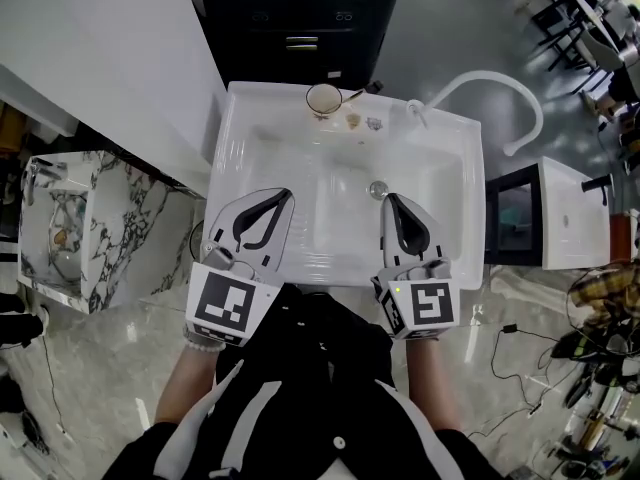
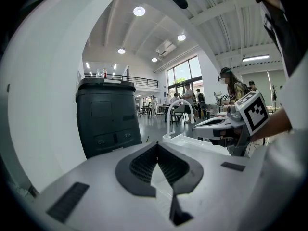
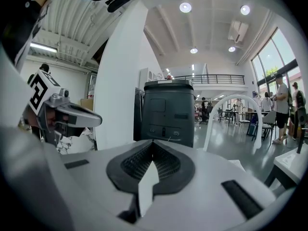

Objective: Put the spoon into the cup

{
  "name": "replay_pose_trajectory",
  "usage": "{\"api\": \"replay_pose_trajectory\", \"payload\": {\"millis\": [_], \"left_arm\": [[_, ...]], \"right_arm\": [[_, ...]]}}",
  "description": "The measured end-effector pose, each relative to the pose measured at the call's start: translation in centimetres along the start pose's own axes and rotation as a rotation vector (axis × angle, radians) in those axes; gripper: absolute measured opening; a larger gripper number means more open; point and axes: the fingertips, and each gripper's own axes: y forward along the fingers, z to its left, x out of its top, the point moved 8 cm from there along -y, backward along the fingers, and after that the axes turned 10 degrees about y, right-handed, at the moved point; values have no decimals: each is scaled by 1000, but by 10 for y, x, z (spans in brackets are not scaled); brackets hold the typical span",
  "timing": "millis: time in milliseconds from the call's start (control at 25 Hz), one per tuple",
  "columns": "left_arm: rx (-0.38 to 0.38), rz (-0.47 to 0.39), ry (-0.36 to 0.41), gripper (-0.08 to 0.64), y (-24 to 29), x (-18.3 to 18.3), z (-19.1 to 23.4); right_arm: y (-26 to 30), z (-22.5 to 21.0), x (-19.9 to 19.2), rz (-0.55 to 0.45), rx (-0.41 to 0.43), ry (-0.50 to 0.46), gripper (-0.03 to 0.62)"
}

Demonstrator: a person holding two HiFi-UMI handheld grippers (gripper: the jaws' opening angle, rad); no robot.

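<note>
A pale cup stands on the far rim of the white sink. A spoon leans in it, its handle sticking out to the right. My left gripper hovers over the sink's near left part, far from the cup, its tips meeting with nothing between them. Over the near right part of the basin my right gripper is also shut and empty. Neither gripper view shows the cup clearly.
A white arched faucet rises at the sink's far right corner, with a drain in the basin and two small items on the far rim. A dark cabinet stands behind. A marble counter is left, a white stand right.
</note>
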Motion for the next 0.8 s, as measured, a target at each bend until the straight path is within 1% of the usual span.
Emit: {"api": "replay_pose_trajectory", "payload": {"millis": [240, 520, 800], "left_arm": [[7, 6, -12, 0, -1, 1, 1], [7, 0, -4, 0, 0, -1, 2], [6, -3, -7, 0, 2, 0, -1]], "right_arm": [[3, 3, -1, -5, 32, -15, 2], [5, 7, 6, 17, 11, -11, 2], [4, 6, -3, 16, 32, -11, 2]]}}
